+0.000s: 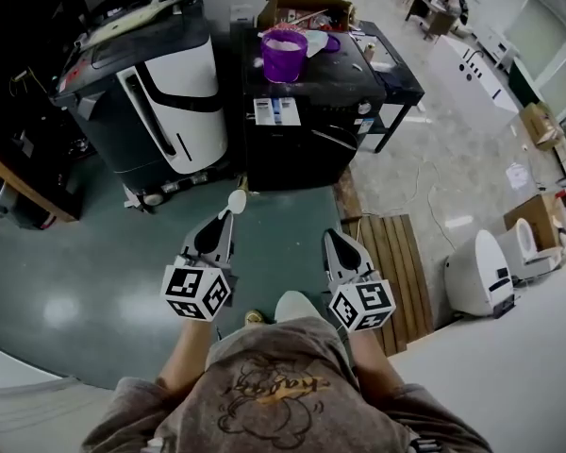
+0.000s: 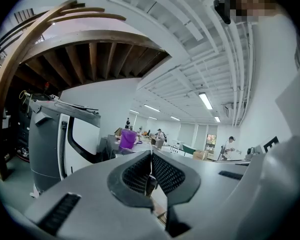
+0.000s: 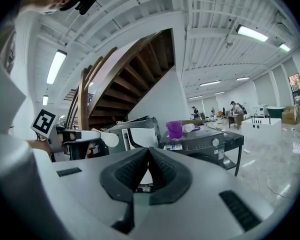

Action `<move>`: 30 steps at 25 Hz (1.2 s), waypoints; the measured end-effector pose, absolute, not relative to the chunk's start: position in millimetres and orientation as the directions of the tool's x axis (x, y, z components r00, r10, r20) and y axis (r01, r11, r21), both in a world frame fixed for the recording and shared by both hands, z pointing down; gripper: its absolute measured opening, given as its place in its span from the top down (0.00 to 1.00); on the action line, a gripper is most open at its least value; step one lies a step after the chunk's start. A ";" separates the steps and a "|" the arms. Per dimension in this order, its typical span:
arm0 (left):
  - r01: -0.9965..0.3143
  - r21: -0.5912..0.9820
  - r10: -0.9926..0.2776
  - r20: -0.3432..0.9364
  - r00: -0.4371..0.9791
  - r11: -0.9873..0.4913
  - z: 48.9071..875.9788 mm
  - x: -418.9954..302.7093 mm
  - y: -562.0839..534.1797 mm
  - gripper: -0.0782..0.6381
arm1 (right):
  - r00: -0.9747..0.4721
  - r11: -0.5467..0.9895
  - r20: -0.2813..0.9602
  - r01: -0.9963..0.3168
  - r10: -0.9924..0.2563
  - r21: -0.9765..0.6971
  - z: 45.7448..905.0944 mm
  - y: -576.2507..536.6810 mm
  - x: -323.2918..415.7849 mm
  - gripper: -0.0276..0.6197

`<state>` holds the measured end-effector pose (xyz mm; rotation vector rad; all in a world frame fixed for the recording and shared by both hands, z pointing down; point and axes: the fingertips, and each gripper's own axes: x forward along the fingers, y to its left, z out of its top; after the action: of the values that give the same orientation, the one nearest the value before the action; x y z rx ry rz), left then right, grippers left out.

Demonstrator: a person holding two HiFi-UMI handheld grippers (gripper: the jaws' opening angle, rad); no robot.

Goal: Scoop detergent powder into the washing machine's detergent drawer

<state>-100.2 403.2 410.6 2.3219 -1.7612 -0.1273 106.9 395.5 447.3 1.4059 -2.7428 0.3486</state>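
A black washing machine [image 1: 307,111] stands ahead of me across the green floor, with a purple cup [image 1: 284,55] on its top. The cup also shows in the left gripper view [image 2: 128,139] and the right gripper view [image 3: 174,129]. My left gripper [image 1: 228,219] is shut on the handle of a white scoop [image 1: 236,199], whose round bowl points toward the machine. In the right gripper view the scoop [image 3: 97,138] sticks out to the right of the left gripper. My right gripper [image 1: 337,238] hangs level with the left one, jaws shut with nothing between them [image 3: 149,151].
A white and black appliance [image 1: 165,102] stands left of the washing machine. An open cardboard box [image 1: 302,8] and some clutter sit on the machine's far end. A wooden pallet [image 1: 396,272] lies at my right, with white toilets [image 1: 481,272] beyond it. People work at desks far back.
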 end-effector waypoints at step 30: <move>-0.932 0.249 -0.955 0.076 0.288 -0.262 419.9 -137.9 192.1 0.86 | -0.576 0.547 0.139 -0.813 -0.805 -0.200 454.8 179.3 64.4 0.95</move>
<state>-137.9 192.1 419.9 2.3125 -1.7347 -0.1305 64.4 179.3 454.8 1.4309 -2.7358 0.3795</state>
